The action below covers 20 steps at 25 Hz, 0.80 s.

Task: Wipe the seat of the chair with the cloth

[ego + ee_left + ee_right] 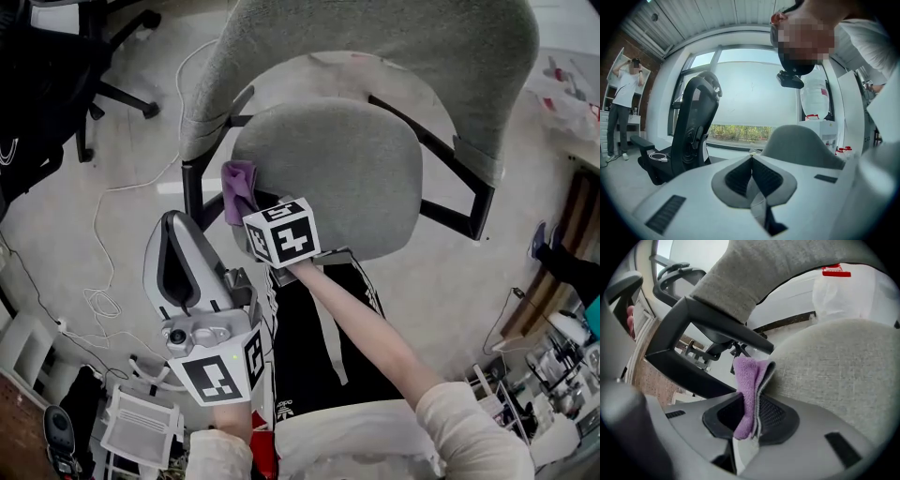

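Grey cloth covers the chair seat (328, 173) in the middle of the head view, with the grey chair back (375, 47) above it. A purple cloth (238, 187) sits at the seat's edge on the person's left side, near the front corner. The right gripper (253, 208) reaches to it from below. The left gripper (180, 225) is held off to the side, over the floor (122, 197), apart from the seat. A white cable (103, 300) lies on the floor, and a black chair (47, 75) stands in the top left corner.

In the left gripper view, the left gripper (752, 161) has its jaws pressed together with nothing between them. It points at the black chair (693, 126) and a big window (750, 93). A person (621, 103) stands far off at the left.

In the right gripper view, the right gripper (751, 401) is closed tight on the purple cloth (745, 376). The cloth sticks up out of the jaws and rests right against the side edge of the seat (834, 376). A black arm frame (693, 329) of the chair runs behind the cloth, and the chair back (754, 273) is above.
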Available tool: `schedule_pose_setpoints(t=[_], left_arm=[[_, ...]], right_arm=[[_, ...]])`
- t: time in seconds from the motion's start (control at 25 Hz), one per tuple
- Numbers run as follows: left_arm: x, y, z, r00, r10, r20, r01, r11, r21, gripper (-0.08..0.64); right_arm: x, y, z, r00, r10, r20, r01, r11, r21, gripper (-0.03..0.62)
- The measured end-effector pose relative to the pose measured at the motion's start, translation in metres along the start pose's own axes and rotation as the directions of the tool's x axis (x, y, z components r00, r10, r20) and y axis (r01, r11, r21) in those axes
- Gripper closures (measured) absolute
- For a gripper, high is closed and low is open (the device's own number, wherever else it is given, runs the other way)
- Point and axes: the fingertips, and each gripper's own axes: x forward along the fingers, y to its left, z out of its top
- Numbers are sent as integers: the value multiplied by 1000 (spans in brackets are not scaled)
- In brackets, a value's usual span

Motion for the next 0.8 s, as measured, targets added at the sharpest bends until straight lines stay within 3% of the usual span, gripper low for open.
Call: schedule_pose_setpoints(t=[0.32, 0.64, 0.8], left_arm=[[-1, -2, -5, 1000, -20, 2, 20, 1000, -8, 548], [0, -11, -2, 999, -32, 12, 31, 999, 45, 548], [4, -25, -4, 998, -62, 0, 62, 997, 37, 548]], right_arm=[[9, -5, -6, 999, -19, -43, 19, 1000, 9, 502], [-17, -36, -10, 993, -112, -37, 112, 994, -11, 502], [-36, -62, -12, 986, -163, -35, 162, 986, -36, 502]])
